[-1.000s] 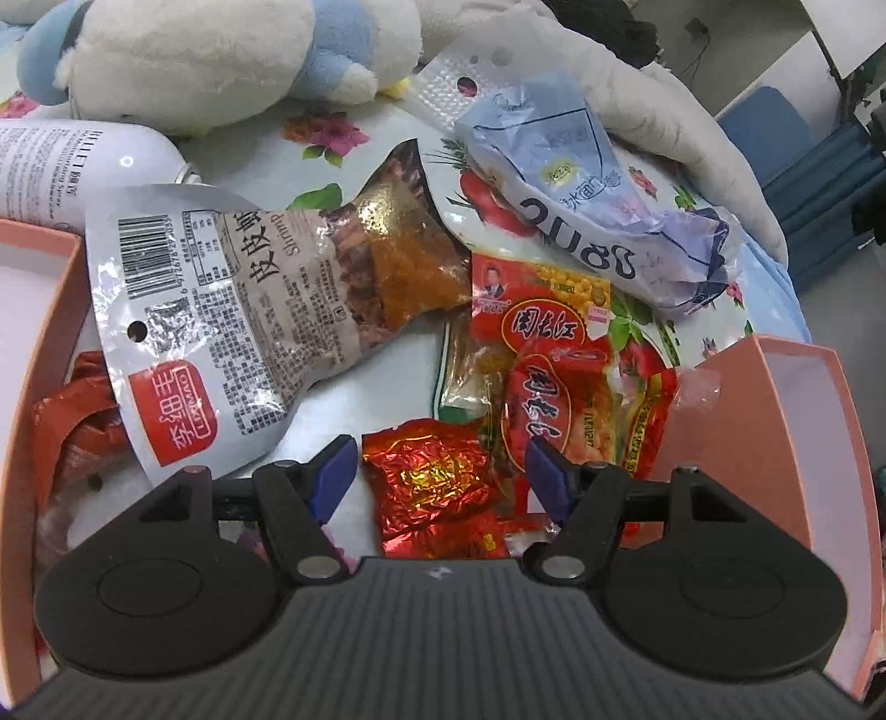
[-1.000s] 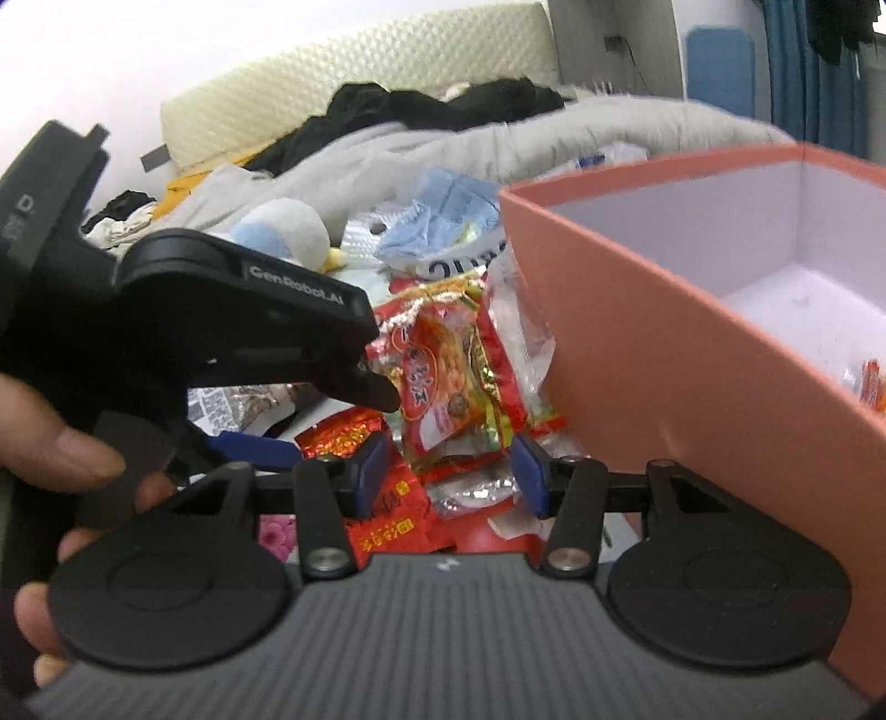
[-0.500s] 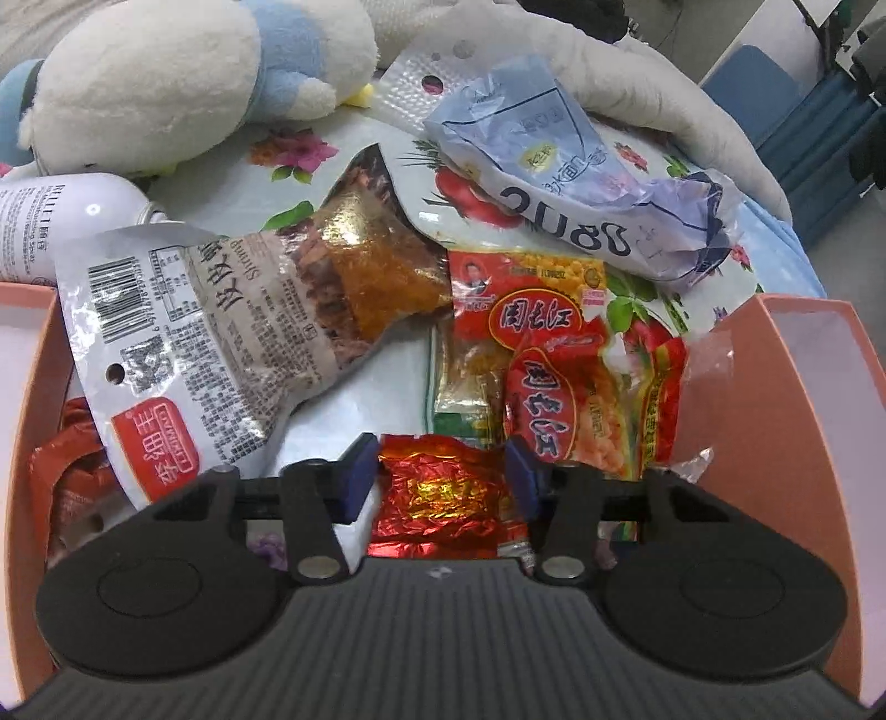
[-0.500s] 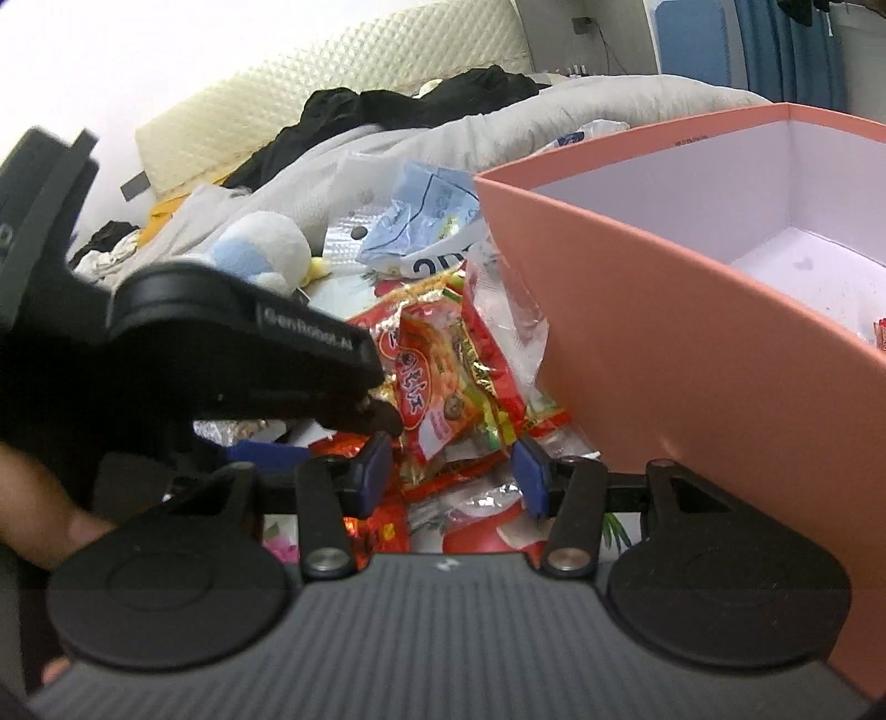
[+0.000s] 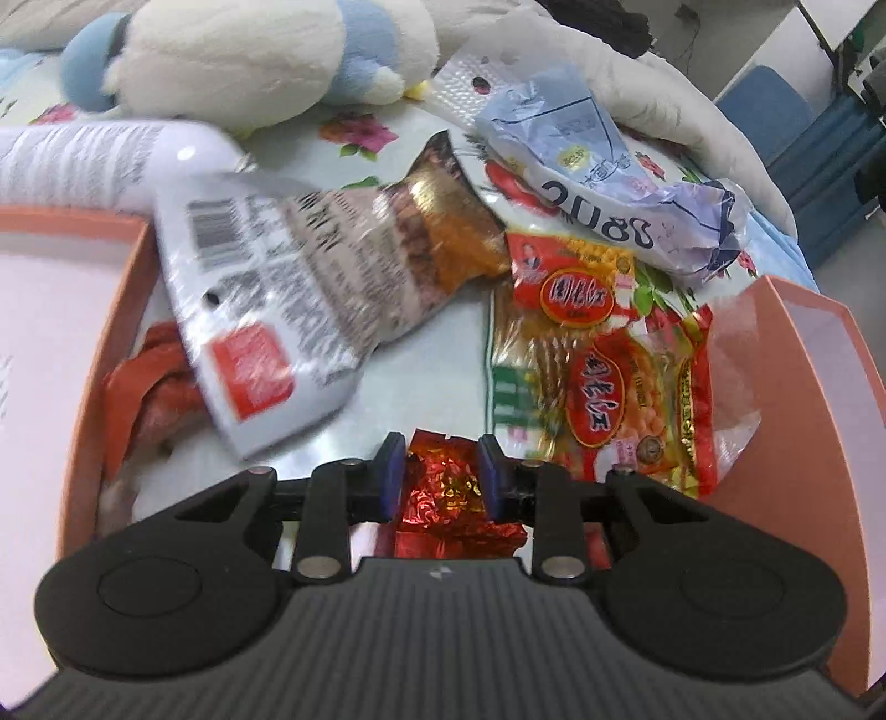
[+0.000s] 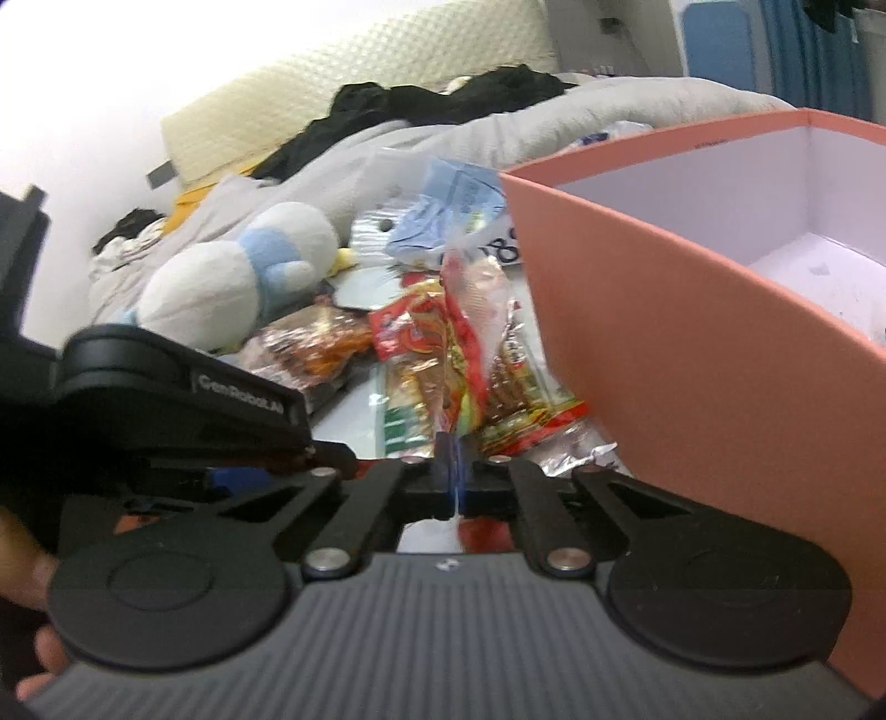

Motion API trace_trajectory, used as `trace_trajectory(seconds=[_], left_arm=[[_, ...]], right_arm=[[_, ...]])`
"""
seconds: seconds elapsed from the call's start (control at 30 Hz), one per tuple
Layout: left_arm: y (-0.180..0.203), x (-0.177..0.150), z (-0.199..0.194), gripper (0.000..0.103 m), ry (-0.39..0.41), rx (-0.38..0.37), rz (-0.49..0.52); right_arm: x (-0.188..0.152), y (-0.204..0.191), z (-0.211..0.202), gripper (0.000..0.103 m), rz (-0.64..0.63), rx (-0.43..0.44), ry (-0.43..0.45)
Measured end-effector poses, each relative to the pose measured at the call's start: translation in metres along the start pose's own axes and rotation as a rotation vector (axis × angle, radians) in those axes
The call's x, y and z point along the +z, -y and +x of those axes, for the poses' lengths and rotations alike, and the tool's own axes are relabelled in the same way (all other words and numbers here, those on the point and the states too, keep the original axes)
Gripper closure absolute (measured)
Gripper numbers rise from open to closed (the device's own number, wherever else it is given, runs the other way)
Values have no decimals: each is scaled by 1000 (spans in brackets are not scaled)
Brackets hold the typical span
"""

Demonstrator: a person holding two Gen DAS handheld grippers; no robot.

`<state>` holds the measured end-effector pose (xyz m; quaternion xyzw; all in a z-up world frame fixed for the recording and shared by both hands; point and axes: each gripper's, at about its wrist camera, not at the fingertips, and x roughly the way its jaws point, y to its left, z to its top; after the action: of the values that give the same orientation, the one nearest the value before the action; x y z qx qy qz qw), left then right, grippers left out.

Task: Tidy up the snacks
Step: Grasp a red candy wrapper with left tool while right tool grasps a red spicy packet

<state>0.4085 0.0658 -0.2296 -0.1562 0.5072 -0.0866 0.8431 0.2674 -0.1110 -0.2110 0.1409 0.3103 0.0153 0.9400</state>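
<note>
In the left wrist view my left gripper (image 5: 442, 476) points down at the flowered cloth, jaws closing, and both blue pads press on a crinkled red foil packet (image 5: 448, 493). Just right of it lies a red-and-yellow snack bag (image 5: 603, 399) against a pink box (image 5: 819, 387). In the right wrist view my right gripper (image 6: 455, 476) is shut, its pads pinching the thin clear edge of that red-and-yellow snack bag (image 6: 465, 354), which stands up on edge beside the pink box (image 6: 692, 360).
A big silver snack bag (image 5: 288, 299) leans over a second pink box (image 5: 83, 360) on the left, with red wrappers under it. Behind lie a blue-white bag (image 5: 598, 166), a white bottle (image 5: 83, 160) and a plush toy (image 5: 266, 50). A person's hand (image 6: 22, 559) holds the left tool.
My left gripper's jaws narrowed from wide apart onto the red foil packet. My right gripper went from open to shut on the snack bag's edge. The silver bag shifted.
</note>
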Motion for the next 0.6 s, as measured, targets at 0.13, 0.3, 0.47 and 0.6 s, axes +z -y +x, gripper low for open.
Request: trace_trajectory(seconds=[0.13, 0.3, 0.47, 0.6], left_arm=[[-8, -23, -19, 71, -11, 3, -31], [-11, -55, -45, 82, -12, 23, -50], [-11, -90, -73, 93, -13, 39, -58], [-13, -119, -95, 93, -6, 61, -80]], right_arm=[[-8, 3, -29, 100, 8, 32, -36], [-16, 15, -61, 100, 28, 67, -84], [-25, 23, -96, 100, -5, 108, -105], [-35, 33, -122, 100, -39, 119, -141]])
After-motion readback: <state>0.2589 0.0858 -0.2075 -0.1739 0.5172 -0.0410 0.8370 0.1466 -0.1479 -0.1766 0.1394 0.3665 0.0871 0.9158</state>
